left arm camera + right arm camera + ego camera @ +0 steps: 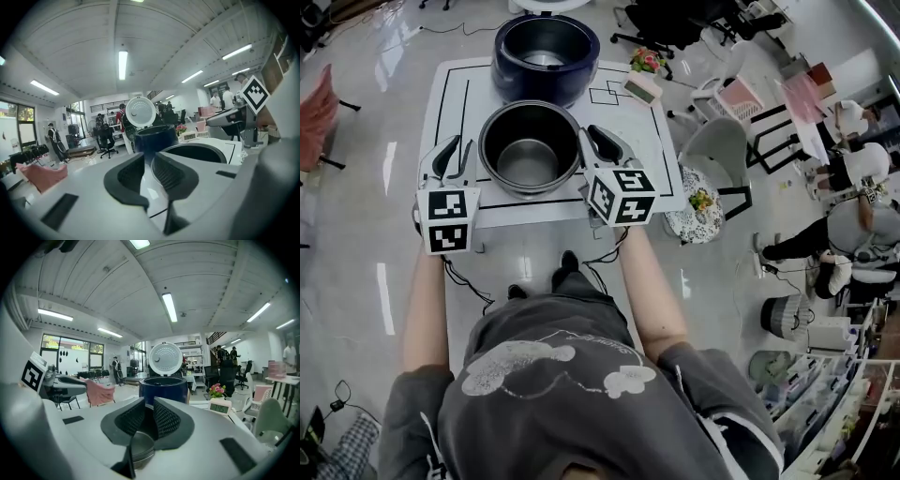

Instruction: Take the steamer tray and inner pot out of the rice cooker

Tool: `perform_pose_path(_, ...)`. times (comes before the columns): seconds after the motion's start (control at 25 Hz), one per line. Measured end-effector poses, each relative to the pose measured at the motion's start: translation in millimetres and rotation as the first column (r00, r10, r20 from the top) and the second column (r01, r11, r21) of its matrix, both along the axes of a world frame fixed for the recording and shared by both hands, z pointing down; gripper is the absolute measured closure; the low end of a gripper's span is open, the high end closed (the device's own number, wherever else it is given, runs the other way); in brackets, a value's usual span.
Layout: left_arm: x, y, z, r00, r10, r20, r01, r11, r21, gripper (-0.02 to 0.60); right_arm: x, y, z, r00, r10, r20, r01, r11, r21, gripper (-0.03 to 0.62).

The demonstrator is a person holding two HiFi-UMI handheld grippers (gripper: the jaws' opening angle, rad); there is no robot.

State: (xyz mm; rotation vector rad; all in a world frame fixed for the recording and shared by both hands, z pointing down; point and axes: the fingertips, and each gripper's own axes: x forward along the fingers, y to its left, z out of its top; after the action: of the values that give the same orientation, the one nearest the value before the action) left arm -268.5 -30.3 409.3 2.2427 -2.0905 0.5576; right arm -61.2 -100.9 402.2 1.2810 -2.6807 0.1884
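Both the left gripper (457, 151) and the right gripper (595, 145) pinch the rim of the pot (530, 161) before the cooker (508, 75), whose raised lid (165, 359) only the gripper views show.

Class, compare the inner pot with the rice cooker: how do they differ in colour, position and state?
The inner pot is grey metal; the rice cooker is dark blue. The left tongs and right tongs grip the inner pot's rim; the rice cooker stands untouched behind it. The rice cooker has a raised white lid; the inner pot has none. Both are round and open.
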Motion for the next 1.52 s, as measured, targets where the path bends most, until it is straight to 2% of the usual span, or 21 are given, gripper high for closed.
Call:
perform_pose_path(0.04,0.7,3.8,0.5,1.000,-0.010,-0.012,0.010,1.000,0.014,0.531,2.2,1.4,1.8,1.000,-0.001,0.002,0.001,1.000,-0.003,0.523)
perform_pose_path(0.16,2.0,13.7,-0.7,0.999,-0.031,-0.036,0.032,0.999,0.039,0.569,5.2,-0.1,5.7,1.000,-0.005,0.019,0.005,1.000,-0.017,0.543)
perform_pose_path(0.4,11.1,25.7,7.5,0.996,-0.060,-0.072,0.060,0.998,-0.004,0.574,0.3,-3.5,6.0,0.996,-0.053,0.070,0.056,0.998,-0.041,0.566)
perform_pose_path(0.76,51.3,38.9,30.5,0.982,-0.169,-0.089,0.160,0.982,-0.096,0.574,34.2,-8.4,16.9,0.984,-0.174,0.048,0.178,0.978,-0.110,0.566)
perform_pose_path(1.0,78.8,54.5,35.8,0.962,-0.254,-0.104,0.242,0.963,-0.118,0.574,41.9,-4.8,20.0,0.956,-0.293,0.025,0.294,0.949,-0.113,0.566)
perform_pose_path(1.16,96.3,76.9,41.4,0.944,-0.316,-0.092,0.302,0.943,-0.143,0.574,49.4,7.4,21.7,0.930,-0.366,0.037,0.368,0.922,-0.123,0.566)
perform_pose_path(1.52,154.9,130.7,59.7,0.898,-0.428,-0.101,0.408,0.896,-0.175,0.574,97.1,51.1,34.1,0.867,-0.495,0.063,0.499,0.856,-0.137,0.566)
